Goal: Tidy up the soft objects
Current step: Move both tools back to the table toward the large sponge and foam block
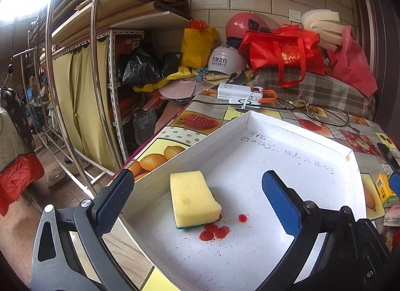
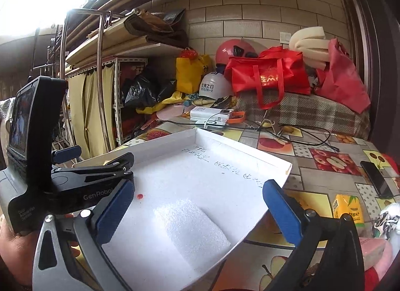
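Left wrist view: left gripper (image 1: 197,194) spread, empty; yellow sponge (image 1: 193,198) lying between its fingers, inside white tray (image 1: 287,126). Right gripper (image 2: 197,202) spread over white foam pad (image 2: 193,231), likewise deposited. Remaining items: none evident.

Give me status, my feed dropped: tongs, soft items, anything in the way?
Left tongs open, straddling yellow sponge in white tray. Right tongs open over white foam piece. Nothing blocking either.

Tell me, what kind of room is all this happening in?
Probably a home storage or utility room. Helmets and red bags are piled against a tiled wall, curtained metal shelving stands alongside, and a table with a fruit-print cloth holds a white tray.
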`<state>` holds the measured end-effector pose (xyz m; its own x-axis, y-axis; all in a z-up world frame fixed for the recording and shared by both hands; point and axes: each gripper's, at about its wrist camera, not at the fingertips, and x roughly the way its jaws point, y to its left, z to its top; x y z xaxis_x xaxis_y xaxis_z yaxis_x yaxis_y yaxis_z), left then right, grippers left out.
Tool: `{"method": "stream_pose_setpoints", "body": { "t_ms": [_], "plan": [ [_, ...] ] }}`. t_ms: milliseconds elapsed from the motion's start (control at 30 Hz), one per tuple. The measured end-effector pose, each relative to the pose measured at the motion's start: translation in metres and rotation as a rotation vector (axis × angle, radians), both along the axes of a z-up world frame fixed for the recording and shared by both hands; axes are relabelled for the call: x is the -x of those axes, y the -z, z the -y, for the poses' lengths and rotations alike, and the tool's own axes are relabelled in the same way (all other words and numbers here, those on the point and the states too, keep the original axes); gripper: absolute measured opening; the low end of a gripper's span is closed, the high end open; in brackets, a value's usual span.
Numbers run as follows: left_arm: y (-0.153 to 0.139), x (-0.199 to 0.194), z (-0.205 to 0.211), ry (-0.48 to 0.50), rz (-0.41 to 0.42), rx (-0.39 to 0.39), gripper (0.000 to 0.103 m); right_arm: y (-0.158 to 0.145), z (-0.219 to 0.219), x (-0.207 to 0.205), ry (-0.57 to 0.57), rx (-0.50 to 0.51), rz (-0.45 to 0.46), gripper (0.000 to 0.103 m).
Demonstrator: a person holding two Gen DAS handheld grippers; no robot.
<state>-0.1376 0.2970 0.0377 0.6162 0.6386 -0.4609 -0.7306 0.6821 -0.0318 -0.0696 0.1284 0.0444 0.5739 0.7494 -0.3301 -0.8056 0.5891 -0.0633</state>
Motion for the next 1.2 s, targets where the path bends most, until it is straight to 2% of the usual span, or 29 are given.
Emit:
{"method": "stream_pose_setpoints", "body": {
  "t_ms": [167, 333, 533, 733, 867, 967, 1100, 1200],
  "plan": [
    [-0.001, 0.007, -0.003, -0.036, 0.022, 0.005, 0.103, -0.004, 0.009, 0.006, 0.018, -0.049, 0.043, 0.103],
    [-0.002, 0.01, -0.004, -0.069, 0.029, -0.001, 0.103, -0.005, 0.018, 0.013, 0.007, -0.061, 0.035, 0.103],
    [-0.004, 0.015, 0.0, -0.069, 0.057, -0.022, 0.103, -0.003, 0.029, 0.033, -0.053, -0.05, 0.03, 0.103],
    [-0.004, 0.026, 0.008, -0.032, 0.071, 0.001, 0.103, 0.0, 0.045, 0.056, -0.139, -0.021, 0.019, 0.103],
    [-0.006, 0.031, 0.033, 0.045, 0.065, -0.031, 0.103, 0.0, 0.065, 0.058, -0.187, -0.01, 0.006, 0.103],
    [-0.008, 0.038, 0.065, 0.138, 0.064, -0.087, 0.103, -0.004, 0.09, 0.048, -0.171, -0.02, 0.022, 0.103],
    [-0.011, 0.042, 0.109, 0.301, 0.069, -0.099, 0.103, -0.007, 0.14, 0.018, -0.062, -0.038, 0.032, 0.103],
    [-0.012, 0.035, 0.134, 0.48, 0.06, -0.05, 0.103, -0.006, 0.186, -0.017, 0.079, -0.032, 0.004, 0.103]
  ]
}}
